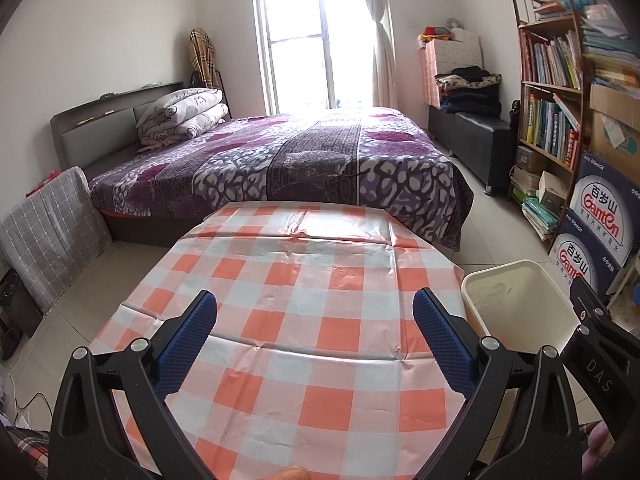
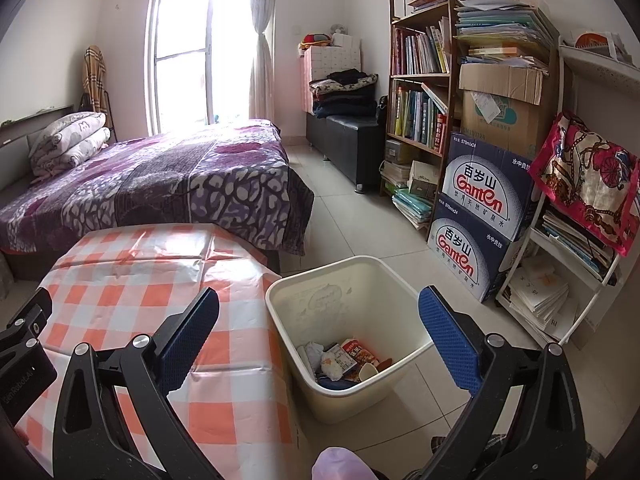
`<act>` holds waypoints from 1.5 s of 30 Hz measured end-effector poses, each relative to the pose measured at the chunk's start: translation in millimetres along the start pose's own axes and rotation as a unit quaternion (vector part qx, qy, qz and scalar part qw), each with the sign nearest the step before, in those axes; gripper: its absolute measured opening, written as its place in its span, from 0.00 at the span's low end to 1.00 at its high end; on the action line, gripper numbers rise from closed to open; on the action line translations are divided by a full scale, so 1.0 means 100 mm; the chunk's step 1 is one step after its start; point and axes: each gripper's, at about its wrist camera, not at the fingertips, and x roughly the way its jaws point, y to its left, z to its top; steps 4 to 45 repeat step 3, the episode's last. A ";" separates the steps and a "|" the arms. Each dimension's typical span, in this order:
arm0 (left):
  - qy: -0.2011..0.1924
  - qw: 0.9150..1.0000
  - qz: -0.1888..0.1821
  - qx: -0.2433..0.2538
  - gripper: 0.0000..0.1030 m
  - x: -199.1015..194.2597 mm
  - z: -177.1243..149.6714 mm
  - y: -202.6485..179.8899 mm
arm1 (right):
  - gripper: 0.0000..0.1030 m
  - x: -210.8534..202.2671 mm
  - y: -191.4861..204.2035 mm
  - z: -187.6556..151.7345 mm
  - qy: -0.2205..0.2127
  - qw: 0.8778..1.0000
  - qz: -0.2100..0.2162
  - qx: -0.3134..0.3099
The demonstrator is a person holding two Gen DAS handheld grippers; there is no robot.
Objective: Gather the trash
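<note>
My left fingers (image 1: 315, 342) are spread wide and hold nothing, poised over the orange-and-white checked plastic tabletop (image 1: 304, 280). My right fingers (image 2: 319, 338) are just as wide and empty. Between and just below them stands the cream plastic waste bin (image 2: 320, 394) on the floor, beside the tabletop, with crumpled paper and wrappers (image 2: 344, 358) lying at its bottom.

Checkered table (image 1: 304, 280) near purple-covered bed (image 1: 280, 160); bookshelf (image 2: 420, 92), water cartons (image 2: 480, 216) along wall.

Both wrist views face the window, sharing checked table (image 1: 304, 280), bed (image 2: 160, 176) and bin (image 2: 404, 280).
</note>
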 end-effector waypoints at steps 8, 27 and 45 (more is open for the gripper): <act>0.005 1.000 -0.002 0.000 0.93 0.01 -0.01 -0.01 | 0.93 0.00 0.00 0.00 0.000 1.000 0.000 0.000; 0.005 1.000 -0.002 0.000 0.93 0.01 -0.01 -0.01 | 0.93 0.00 0.00 0.00 0.000 1.000 0.000 0.000; 0.005 1.000 -0.002 0.000 0.93 0.01 -0.01 -0.01 | 0.93 0.00 0.00 0.00 0.000 1.000 0.000 0.000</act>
